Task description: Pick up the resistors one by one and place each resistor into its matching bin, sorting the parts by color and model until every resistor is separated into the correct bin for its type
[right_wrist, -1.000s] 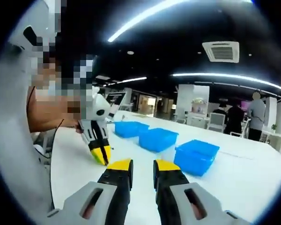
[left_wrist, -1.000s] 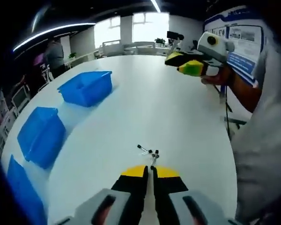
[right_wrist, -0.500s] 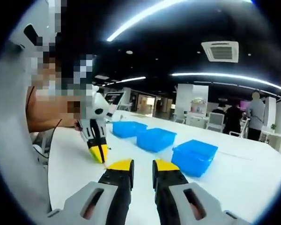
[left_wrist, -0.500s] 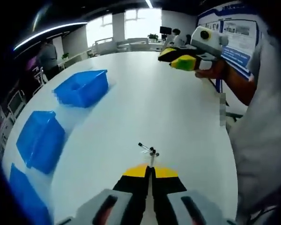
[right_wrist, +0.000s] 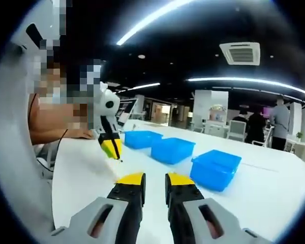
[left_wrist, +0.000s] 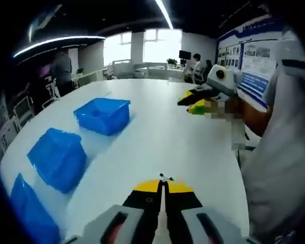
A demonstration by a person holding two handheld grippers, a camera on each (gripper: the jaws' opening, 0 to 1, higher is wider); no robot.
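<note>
The left gripper (left_wrist: 163,184) is closed on a resistor (left_wrist: 165,177), a tiny thing poking out at the jaw tips, above the white table (left_wrist: 162,127). It looks featherlight, with thin bendable leads, so pinching the body seems safest. The right gripper (right_wrist: 155,179) hangs empty with jaws apart; three blue bins (right_wrist: 215,168) sit at about 1 o'clock.

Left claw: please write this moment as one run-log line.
left claw: shut on resistor | right claw: open | blue bins: on table

resistor (left_wrist: 165,177) too small to identify colour, nearest bin (left_wrist: 28,221) cut off
</note>
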